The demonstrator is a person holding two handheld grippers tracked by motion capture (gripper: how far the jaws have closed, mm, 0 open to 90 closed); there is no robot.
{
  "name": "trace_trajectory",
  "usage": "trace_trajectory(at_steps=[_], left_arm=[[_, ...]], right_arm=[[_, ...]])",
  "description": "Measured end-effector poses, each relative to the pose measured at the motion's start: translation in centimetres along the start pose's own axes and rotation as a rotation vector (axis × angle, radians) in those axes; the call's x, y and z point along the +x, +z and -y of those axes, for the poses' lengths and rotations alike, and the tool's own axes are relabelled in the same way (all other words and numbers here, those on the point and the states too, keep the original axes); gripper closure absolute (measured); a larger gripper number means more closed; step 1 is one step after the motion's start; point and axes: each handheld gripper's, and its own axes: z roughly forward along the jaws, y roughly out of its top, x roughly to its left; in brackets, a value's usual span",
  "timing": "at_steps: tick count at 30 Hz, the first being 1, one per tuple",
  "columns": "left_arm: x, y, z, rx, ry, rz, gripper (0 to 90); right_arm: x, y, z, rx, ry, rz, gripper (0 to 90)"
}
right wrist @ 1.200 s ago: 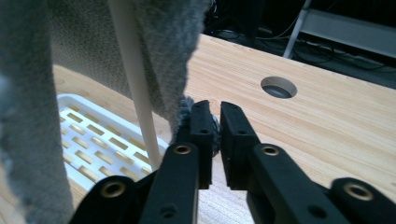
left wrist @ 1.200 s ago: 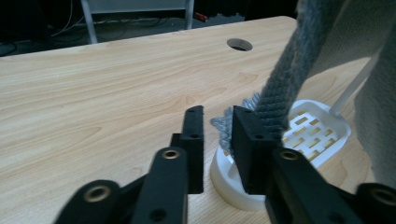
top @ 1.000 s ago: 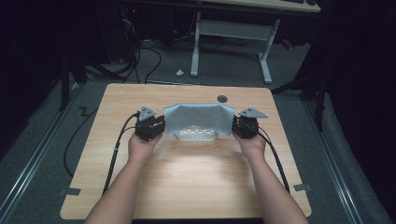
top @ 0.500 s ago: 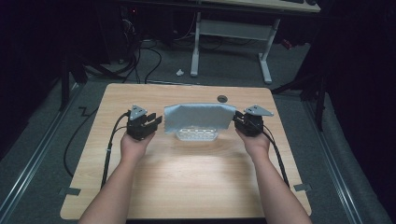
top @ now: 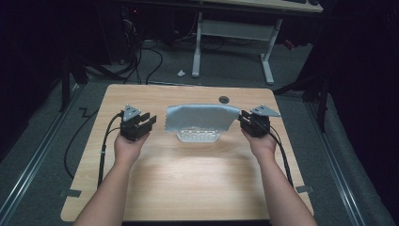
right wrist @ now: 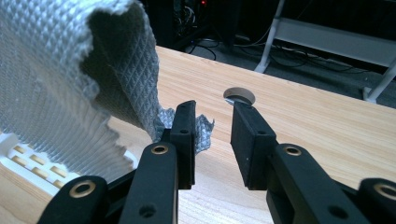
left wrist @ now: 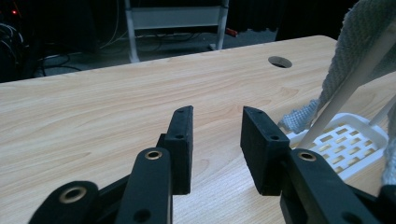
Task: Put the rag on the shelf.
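A grey cloth point(top: 200, 117) is seen draped over a white slotted basket point(top: 197, 136) at mid-table point(top: 188, 188), near the far edge. The left gripper point(top: 149, 120) is held just off the cloth's left side, jaws apart and empty. The right gripper point(top: 243, 120) is held at the cloth's right corner, jaws parted, nothing clamped.

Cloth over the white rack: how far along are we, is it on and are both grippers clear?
Looks done: the grey cloth is draped over the white rack. The left gripper is open and apart from it. The right gripper is open too, with the cloth's corner just beyond its jaws. Likely left: back the right gripper away and perhaps straighten the cloth.
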Motion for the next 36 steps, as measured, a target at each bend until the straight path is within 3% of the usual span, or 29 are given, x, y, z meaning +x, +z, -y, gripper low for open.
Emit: trace_trajectory(at_steps=[11, 18, 23, 29, 33, 36], left_arm=[[-1.0, 0.3, 0.1, -0.011, 0.004, 0.029, 63.8], [-1.5, 0.3, -0.5, -0.028, 0.023, 0.045, 64.3], [-1.9, 0.5, -0.3, -0.019, 0.037, 0.050, 64.3], [-1.4, 0.2, 0.5, -0.012, 0.026, 0.037, 64.3], [-1.1, -0.1, 1.0, -0.005, 0.028, 0.027, 64.2], [-0.8, -0.5, 1.3, -0.011, 0.020, 0.025, 63.8]], right_arm=[[1.2, 1.4, 0.0, -0.012, -0.011, -0.012, 70.6], [-0.6, 0.2, -1.7, -0.040, 0.035, -0.008, 64.0], [-0.9, -0.6, -2.5, -0.063, 0.031, 0.011, 64.5], [-0.6, -0.4, -1.2, -0.009, 0.002, 0.013, 64.9], [-0.6, -0.6, -0.3, -0.014, 0.022, 0.008, 65.4], [-0.4, -0.8, 0.2, 0.002, -0.005, 0.015, 64.7]])
